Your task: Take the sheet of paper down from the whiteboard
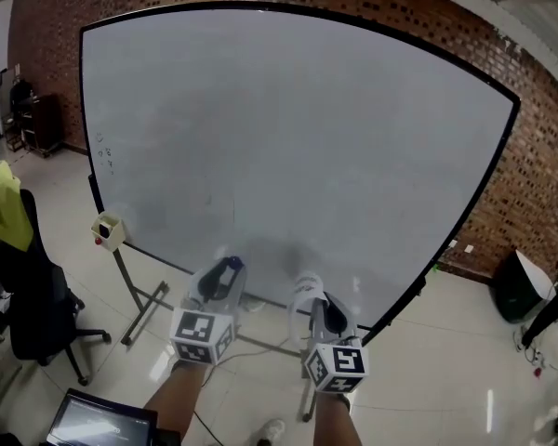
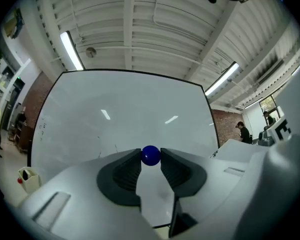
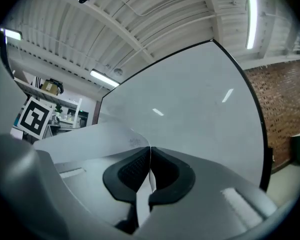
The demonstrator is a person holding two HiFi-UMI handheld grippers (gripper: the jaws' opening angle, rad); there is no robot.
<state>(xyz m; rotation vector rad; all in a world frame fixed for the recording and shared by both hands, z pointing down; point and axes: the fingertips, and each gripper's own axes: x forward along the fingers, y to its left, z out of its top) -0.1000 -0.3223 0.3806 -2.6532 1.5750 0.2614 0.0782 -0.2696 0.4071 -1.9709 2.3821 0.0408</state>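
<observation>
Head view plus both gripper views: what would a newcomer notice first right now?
The big whiteboard fills the head view, bare of any sheet, against a brick wall. In the left gripper view, the left gripper pinches a small blue ball between its jaws. In the right gripper view, the right gripper is shut on the sheet of paper, which curls away to the left.

Red brick wall (image 1: 530, 184) recorded far and to the right. Black office chair (image 1: 37, 295) noted at left, with a yellow cloth (image 1: 5, 207) draped over its back. Lit screen (image 1: 98, 421) seen near left. Small cream box (image 1: 109, 230) logged right of the chair. Dark bin-like object (image 1: 516, 286) noted on the glossy floor (image 1: 446, 360) at right. Tube lights (image 2: 72, 50) observed overhead.
</observation>
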